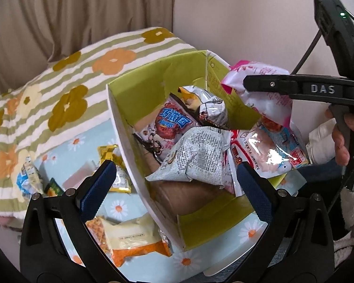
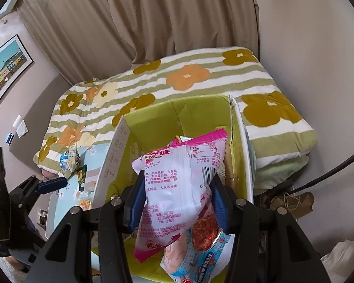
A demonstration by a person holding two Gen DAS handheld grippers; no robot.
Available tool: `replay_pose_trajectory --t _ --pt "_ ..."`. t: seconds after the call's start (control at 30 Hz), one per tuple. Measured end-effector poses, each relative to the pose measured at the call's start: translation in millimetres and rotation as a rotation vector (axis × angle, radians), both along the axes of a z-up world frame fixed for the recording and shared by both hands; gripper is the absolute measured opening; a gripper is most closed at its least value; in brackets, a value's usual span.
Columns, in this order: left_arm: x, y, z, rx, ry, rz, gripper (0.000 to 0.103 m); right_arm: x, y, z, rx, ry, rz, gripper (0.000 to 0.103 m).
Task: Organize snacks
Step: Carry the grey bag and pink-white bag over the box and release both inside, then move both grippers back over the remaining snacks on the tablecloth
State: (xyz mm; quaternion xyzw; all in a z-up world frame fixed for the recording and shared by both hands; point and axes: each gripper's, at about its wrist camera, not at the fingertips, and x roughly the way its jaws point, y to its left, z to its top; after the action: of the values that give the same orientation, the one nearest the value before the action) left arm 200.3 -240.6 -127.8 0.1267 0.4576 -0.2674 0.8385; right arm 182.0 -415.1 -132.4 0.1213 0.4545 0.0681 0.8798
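An open box with a green inside (image 1: pixel 139 89) stands on the floral cloth and holds several snack bags, among them a red cookie bag (image 1: pixel 170 125), a grey printed bag (image 1: pixel 200 158) and a shrimp flakes bag (image 1: pixel 271 148). My right gripper (image 2: pixel 177 195) is shut on a pink and white snack bag (image 2: pixel 184 172) and holds it over the box (image 2: pixel 153 118); the bag also shows in the left wrist view (image 1: pixel 264 96). My left gripper (image 1: pixel 174 184) is open and empty, low in front of the box.
Loose snacks lie on the cloth left of the box: an orange and white packet (image 1: pixel 129 235), a yellow packet (image 1: pixel 111 155), a blue and white bag (image 1: pixel 26 179). A striped floral quilt (image 2: pixel 188 80) lies behind. Curtain and wall close the back.
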Motion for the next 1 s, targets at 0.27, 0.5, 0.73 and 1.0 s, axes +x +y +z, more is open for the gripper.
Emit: replay_pose_trajectory --t 0.27,0.5,0.73,1.0 --pt "-6.3 12.2 -2.6 -0.009 0.004 0.04 0.101 1.6 -4.9 -5.4 0.006 -0.025 -0.02 0.095" --pt "-19.8 39.2 0.8 -0.035 -0.021 0.121 0.101 -16.4 0.1 8.4 0.007 -0.094 0.008 0.095" --pt "-41.2 79.8 22.9 -0.042 -0.087 0.23 0.101 -28.8 21.5 30.3 0.02 -0.138 0.105 0.095" --pt "-63.8 143.7 37.1 -0.025 -0.13 0.35 0.101 -47.7 72.7 56.7 0.041 -0.218 0.238 0.095"
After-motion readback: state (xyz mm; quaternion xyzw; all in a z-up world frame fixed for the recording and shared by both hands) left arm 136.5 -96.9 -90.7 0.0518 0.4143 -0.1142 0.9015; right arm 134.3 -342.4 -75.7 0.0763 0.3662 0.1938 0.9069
